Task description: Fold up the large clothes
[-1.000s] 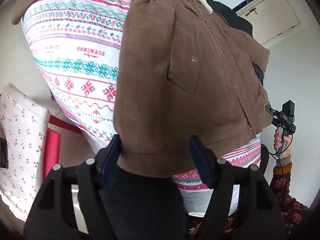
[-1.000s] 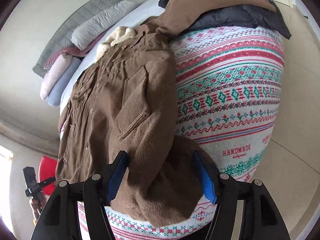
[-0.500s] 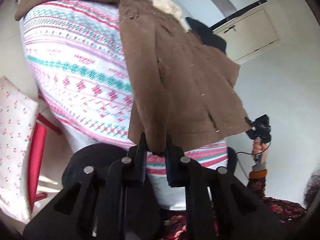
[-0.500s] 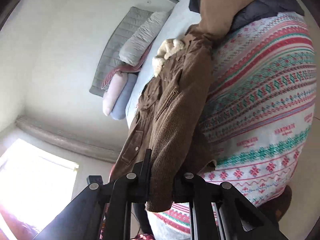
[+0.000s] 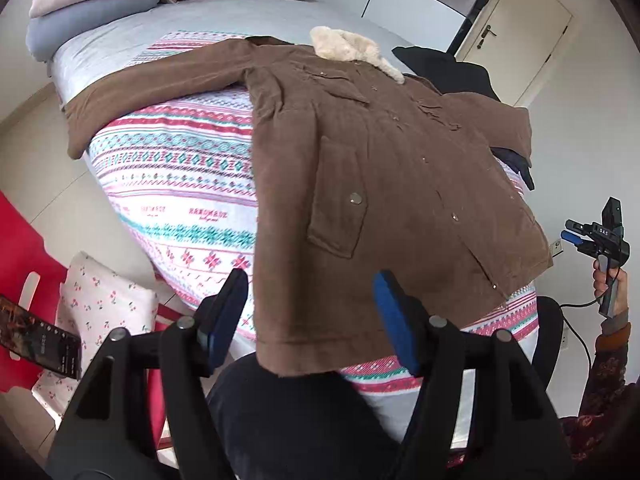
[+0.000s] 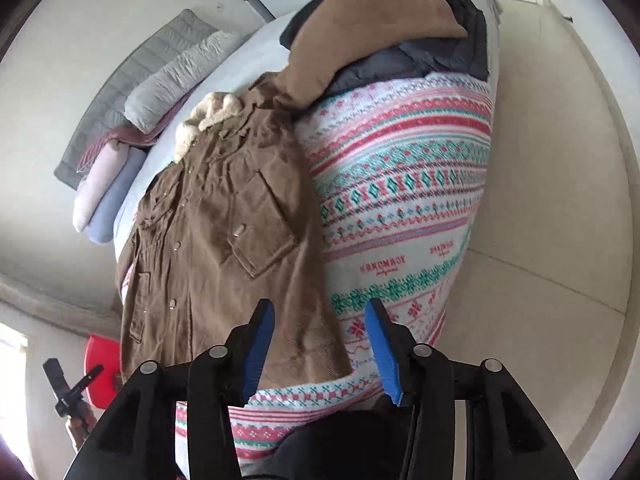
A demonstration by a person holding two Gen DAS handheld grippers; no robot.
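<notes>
Half a second ago both our grippers pinched the hem of the brown jacket (image 5: 384,168); now both have let go, their jaws having just been opening, and the hem lies flat again. Our left gripper (image 5: 310,314) hangs above the hem, fingers spread and touching nothing. Our right gripper (image 6: 316,344) is likewise released over the other hem corner. We see the jacket spread front-up on the patterned blanket (image 5: 180,176) on the bed (image 5: 120,40), one sleeve stretched sideways.
</notes>
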